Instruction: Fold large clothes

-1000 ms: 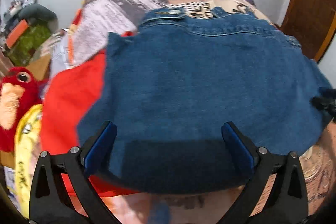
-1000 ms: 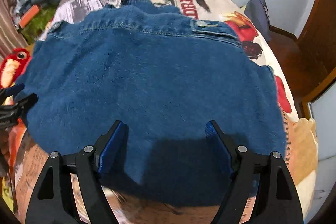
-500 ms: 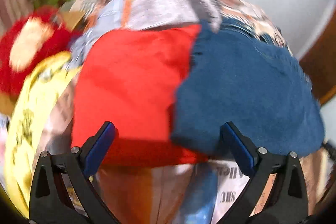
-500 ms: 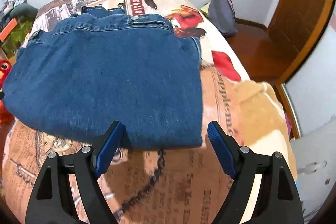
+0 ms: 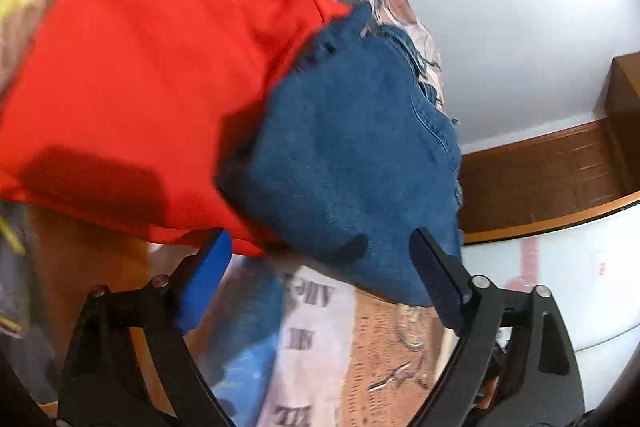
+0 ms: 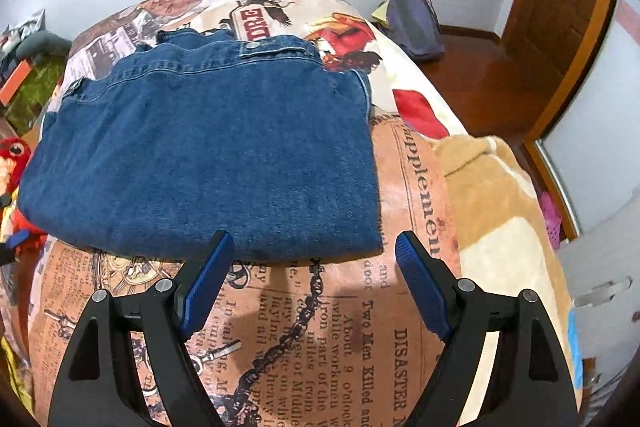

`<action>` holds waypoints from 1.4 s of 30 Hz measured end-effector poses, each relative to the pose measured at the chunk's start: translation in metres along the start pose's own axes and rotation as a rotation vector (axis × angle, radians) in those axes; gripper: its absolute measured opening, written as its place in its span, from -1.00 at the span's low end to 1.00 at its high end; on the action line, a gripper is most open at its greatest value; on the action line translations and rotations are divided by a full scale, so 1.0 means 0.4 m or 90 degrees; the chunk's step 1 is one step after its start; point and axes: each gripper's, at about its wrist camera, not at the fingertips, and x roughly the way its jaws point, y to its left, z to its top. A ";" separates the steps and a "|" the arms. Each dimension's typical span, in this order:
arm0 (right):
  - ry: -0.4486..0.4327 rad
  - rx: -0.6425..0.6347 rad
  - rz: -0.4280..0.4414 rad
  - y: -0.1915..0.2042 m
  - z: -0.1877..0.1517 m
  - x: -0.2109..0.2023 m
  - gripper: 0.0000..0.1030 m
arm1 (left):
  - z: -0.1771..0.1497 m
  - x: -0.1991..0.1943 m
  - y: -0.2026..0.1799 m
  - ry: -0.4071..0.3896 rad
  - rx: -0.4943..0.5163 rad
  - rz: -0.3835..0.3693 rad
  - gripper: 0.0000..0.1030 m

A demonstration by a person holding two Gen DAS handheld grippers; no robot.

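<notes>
Hovering left gripper (image 5: 320,275), fingers spread, just narrowing, pinching nothing: denim garment (image 5: 352,155) centre frame, overlapping red garment (image 5: 140,67) at left. Right gripper (image 6: 314,277), fingers spread, empty: denim's near fold edge just above, long axis across frame, on bed (image 6: 412,195).

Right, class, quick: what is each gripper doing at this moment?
Left gripper: open, jaws just closing a little, holding nothing.
Right gripper: open, empty, beside the folded denim garment.
</notes>
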 end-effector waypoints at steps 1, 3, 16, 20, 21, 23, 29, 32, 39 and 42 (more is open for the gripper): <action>-0.002 -0.007 -0.002 0.006 0.000 -0.001 0.56 | 0.003 0.011 -0.002 0.004 -0.001 -0.002 0.66; -0.003 -0.019 -0.003 0.017 0.002 0.002 0.56 | 0.013 0.036 -0.011 0.005 0.002 -0.005 0.60; 0.024 -0.089 0.008 0.103 0.008 0.039 0.56 | 0.062 0.130 -0.066 -0.067 0.033 0.101 0.08; 0.021 -0.110 0.010 0.140 0.023 0.026 0.56 | 0.029 0.107 -0.207 -0.136 0.153 0.226 -0.36; 0.019 -0.115 0.009 0.150 0.028 0.021 0.56 | 0.019 0.091 -0.250 -0.161 0.186 0.242 -0.39; 0.010 -0.129 0.010 0.177 0.043 0.007 0.56 | 0.007 0.057 -0.311 -0.194 0.223 0.242 -0.45; -0.035 -0.177 0.023 0.280 0.099 -0.044 0.56 | 0.004 -0.058 -0.358 -0.241 0.208 0.167 -0.57; -0.052 -0.200 0.044 0.347 0.123 -0.046 0.57 | 0.017 -0.096 -0.325 -0.223 0.196 0.134 -0.57; -0.018 -0.232 0.077 0.472 0.114 0.042 0.57 | 0.020 -0.062 -0.216 -0.141 0.127 0.135 -0.50; 0.009 -0.249 0.080 0.492 0.088 0.080 0.57 | 0.002 -0.078 -0.190 -0.139 0.113 0.118 -0.47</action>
